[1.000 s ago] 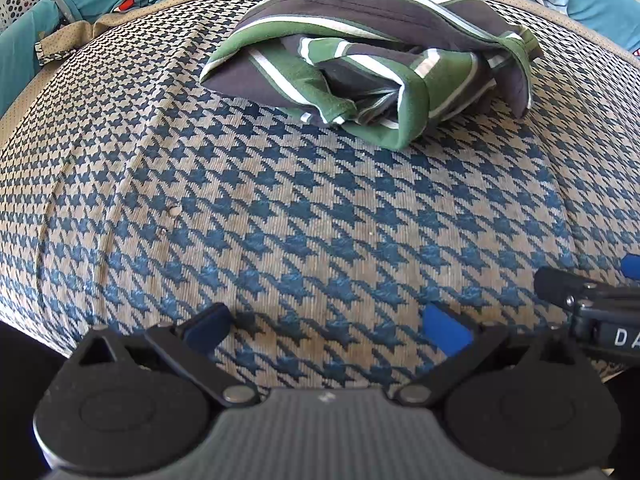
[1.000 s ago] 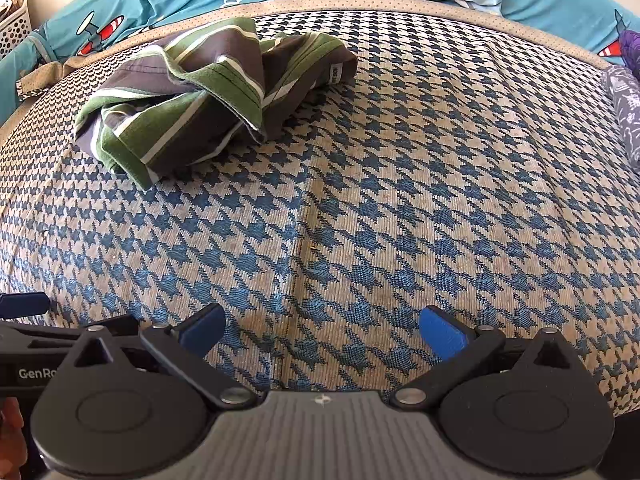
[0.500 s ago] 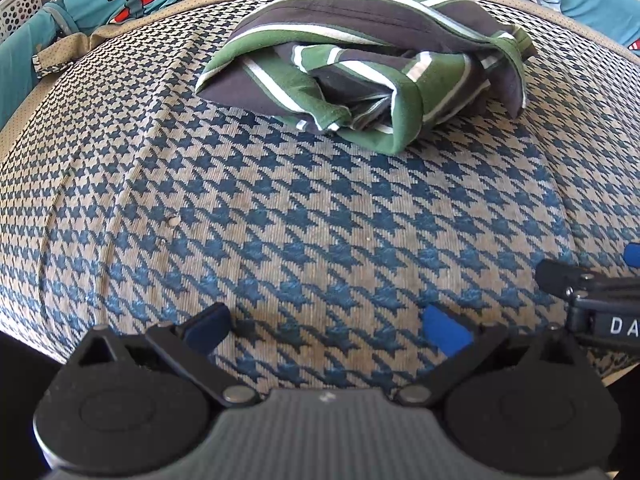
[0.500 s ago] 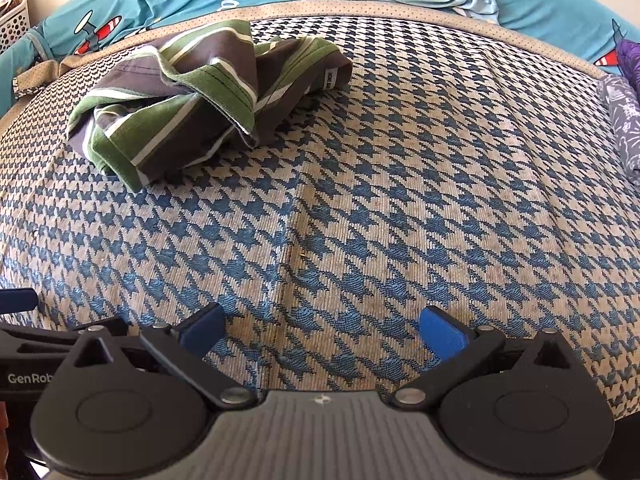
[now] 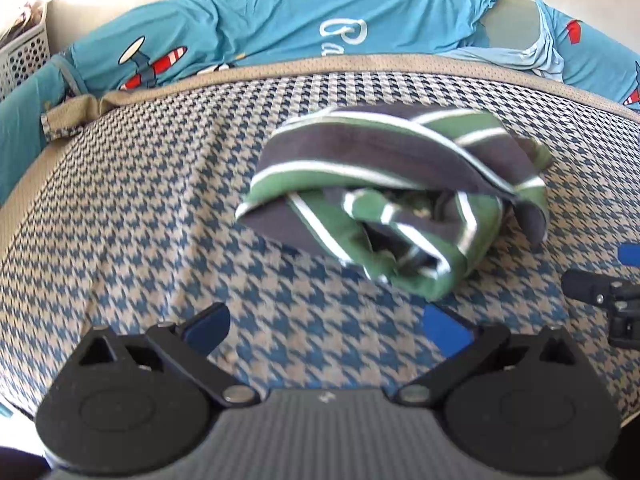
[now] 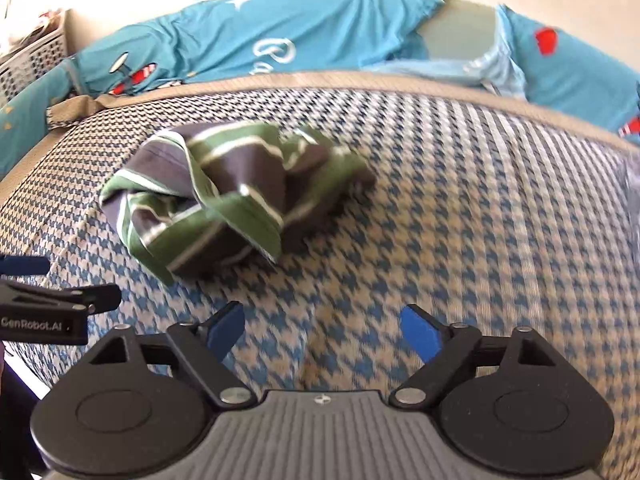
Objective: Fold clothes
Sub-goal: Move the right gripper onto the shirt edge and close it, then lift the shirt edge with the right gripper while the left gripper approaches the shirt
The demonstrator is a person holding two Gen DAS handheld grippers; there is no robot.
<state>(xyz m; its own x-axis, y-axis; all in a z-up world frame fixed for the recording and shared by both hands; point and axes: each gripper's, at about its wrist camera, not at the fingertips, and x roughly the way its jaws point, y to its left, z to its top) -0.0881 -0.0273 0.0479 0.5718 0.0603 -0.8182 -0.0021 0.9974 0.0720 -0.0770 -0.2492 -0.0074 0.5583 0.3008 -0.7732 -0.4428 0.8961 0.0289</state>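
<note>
Striped garment [image 5: 384, 196] lies crumpled, long axis running left-right.

Bright daylight fills both views, the wall at twelve o'clock is washed out nearly white, motion blur smears the striped garment [image 5: 392, 196] and the houndstooth cover [image 5: 160, 208], and fisheye bending curves every edge, with dark corners.

Right gripper [image 6: 322, 332] low centre over houndstooth cover [image 6: 460, 208], jaws apart and just been closing, nothing btwn them. Crumpled green/grey striped garment [image 6: 224, 200] lies up-left of it on the cover, well apart. Left gripper [image 6: 52, 304] just left of it. Teal bedding [image 6: 304, 40] beyond the garment.
</note>
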